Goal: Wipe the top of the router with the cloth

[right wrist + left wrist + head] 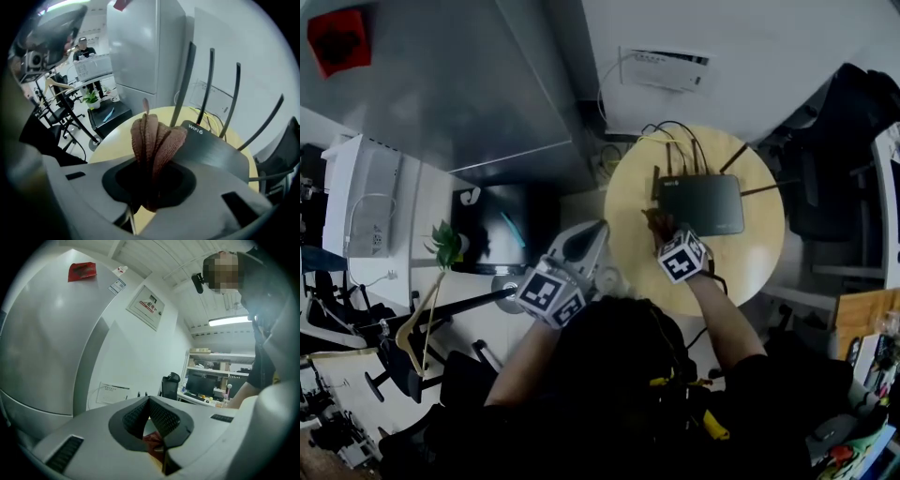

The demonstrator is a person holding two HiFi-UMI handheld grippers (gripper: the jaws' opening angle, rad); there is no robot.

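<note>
Right gripper: jaws clamped on a bunched brown cloth, whose folds stand up out of the grip. I judge the grip is low on the cloth so that a free wad leads into the wipe.
Router: black, lying flat on the far half of the round yellow table. Its antennas are raised along the back edge and cables run off behind it.
Cloth position: at the router's near left corner, with the top panel lying directly ahead of it. By my reading this is the start of a pass.
Left gripper: held off the table's left edge and tilted upward toward the wall and a grey refrigerator. Its jaws are closed tip to tip. It has no part in the wipe and appears parked clear of it.
Contact: no view settles whether the cloth is touching the router or is just short of it.
Obscured: the right jaw tips are buried in the cloth, and the router's near corner is covered by the cloth and gripper.
Unidentified: a small reddish patch at the root of the left jaws.
Cut off: the person's head masks the table's near edge in the head view.
</note>
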